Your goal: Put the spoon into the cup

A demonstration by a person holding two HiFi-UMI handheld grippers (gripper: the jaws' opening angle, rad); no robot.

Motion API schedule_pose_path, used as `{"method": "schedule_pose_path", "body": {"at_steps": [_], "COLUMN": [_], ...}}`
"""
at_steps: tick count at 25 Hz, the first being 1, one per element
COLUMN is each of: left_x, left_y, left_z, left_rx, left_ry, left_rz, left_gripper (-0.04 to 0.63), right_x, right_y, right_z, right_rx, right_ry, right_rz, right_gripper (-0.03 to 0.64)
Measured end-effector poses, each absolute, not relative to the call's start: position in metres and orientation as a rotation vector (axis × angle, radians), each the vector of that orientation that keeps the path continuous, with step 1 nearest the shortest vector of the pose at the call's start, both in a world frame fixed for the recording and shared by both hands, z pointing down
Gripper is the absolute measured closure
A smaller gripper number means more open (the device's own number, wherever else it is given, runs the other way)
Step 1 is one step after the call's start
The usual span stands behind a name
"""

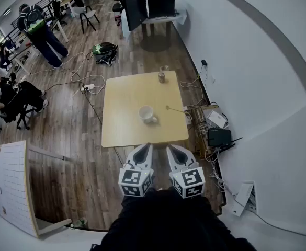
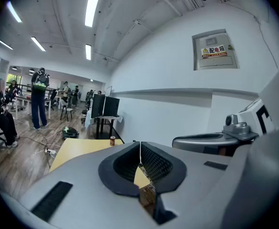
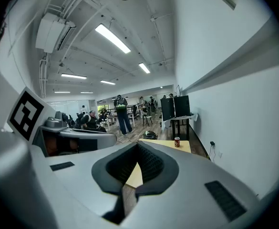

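Wall box (image 2: 217, 51) reads 配电箱. Left gripper (image 1: 145, 147) and right gripper (image 1: 171, 148) are both pressed together, empty. The spoon (image 1: 175, 109) lies ahead of the right one, beside the white cup (image 1: 146, 114).

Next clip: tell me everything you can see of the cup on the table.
The cup is a plain white mug that looks like ceramic, with one loop handle pointing toward the table's near right corner. It stands upright, mouth up, and seems empty, though it is small in the head view. It sits near the middle of the light wooden table and touches only the tabletop. The spoon lies apart to its right, not in it.
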State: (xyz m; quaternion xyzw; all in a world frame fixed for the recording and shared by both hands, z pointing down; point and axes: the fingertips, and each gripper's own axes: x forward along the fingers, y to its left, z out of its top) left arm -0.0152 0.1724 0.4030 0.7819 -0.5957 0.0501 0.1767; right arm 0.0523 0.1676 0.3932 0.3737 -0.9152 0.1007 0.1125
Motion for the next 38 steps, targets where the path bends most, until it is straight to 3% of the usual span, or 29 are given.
{"method": "schedule_pose_path", "body": {"at_steps": [26,38], "left_x": [0.0,-0.064], "left_y": [0.195,0.247], "left_z": [0.417,0.453], "left_rx": [2.336,2.188], "left_ry": [-1.506,-1.575], "left_rz": [0.123,0.153], "left_gripper": [0.558,0.561], "right_x": [0.048,0.003], "right_y": [0.207,0.254], "right_z": [0.414,0.457], "right_rx": [1.077,0.996], "right_ry": [-2.689,-2.629], "right_rz": [0.386,0.465], "right_gripper": [0.595,0.595]}}
